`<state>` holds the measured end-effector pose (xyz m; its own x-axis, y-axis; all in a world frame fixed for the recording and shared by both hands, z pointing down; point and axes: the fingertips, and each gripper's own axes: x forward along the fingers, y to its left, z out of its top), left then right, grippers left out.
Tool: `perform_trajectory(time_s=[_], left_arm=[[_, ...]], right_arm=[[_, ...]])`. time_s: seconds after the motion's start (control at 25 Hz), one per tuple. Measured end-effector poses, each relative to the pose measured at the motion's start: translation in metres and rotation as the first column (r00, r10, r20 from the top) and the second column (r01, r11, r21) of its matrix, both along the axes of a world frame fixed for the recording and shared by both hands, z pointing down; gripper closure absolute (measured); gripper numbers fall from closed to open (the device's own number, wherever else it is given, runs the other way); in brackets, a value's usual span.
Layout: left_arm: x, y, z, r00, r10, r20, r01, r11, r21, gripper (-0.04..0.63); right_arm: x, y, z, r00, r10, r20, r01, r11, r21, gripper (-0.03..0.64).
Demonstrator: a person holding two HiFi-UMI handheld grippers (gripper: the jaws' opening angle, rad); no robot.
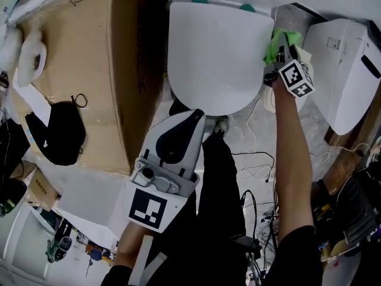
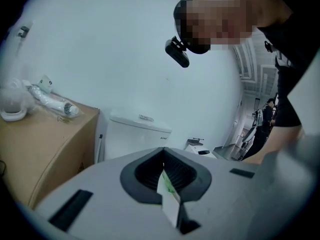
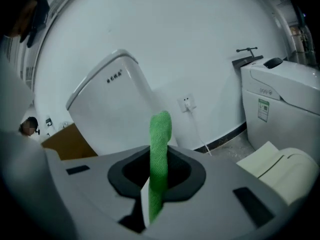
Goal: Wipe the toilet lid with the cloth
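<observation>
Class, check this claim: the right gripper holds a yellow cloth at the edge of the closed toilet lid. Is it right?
No: the cloth is green, not yellow, as the right gripper view shows. The right gripper does hold it at the closed lid's edge.

Green cloth (image 1: 278,45), white toilet lid (image 1: 214,58) — brown cardboard box (image 1: 77,58).

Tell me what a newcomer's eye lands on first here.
The bright green cloth stands out, clamped in the right gripper at the right edge of the white toilet lid, top centre of the head view. Next comes the left gripper, low in front of the person's dark trousers, jaws together with nothing between them. A large cardboard box fills the left side.
</observation>
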<state>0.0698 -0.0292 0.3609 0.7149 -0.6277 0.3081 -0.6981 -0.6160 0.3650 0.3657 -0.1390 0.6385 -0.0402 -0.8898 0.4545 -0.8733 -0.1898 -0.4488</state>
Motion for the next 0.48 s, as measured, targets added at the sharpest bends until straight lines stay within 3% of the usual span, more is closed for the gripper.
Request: perform_trajectory(time_s=[0.32,0.48], left_arm=[[-0.005,-0.024,0.012,1.0,0.0,0.004,0.0,1.0,-0.02,0.588],[-0.011,-0.028,0.018,1.0,-0.008,0.003,0.008,1.0,-0.03,0.588]], right_arm=[[-0.029,-0.04,0.049,0.989,-0.135,-0.051,0.124,0.976,-0.179,0.563],[-0.034,-0.045,0.053,0.979,-0.186,-0.089,0.163,0.962,-0.218,0.563]])
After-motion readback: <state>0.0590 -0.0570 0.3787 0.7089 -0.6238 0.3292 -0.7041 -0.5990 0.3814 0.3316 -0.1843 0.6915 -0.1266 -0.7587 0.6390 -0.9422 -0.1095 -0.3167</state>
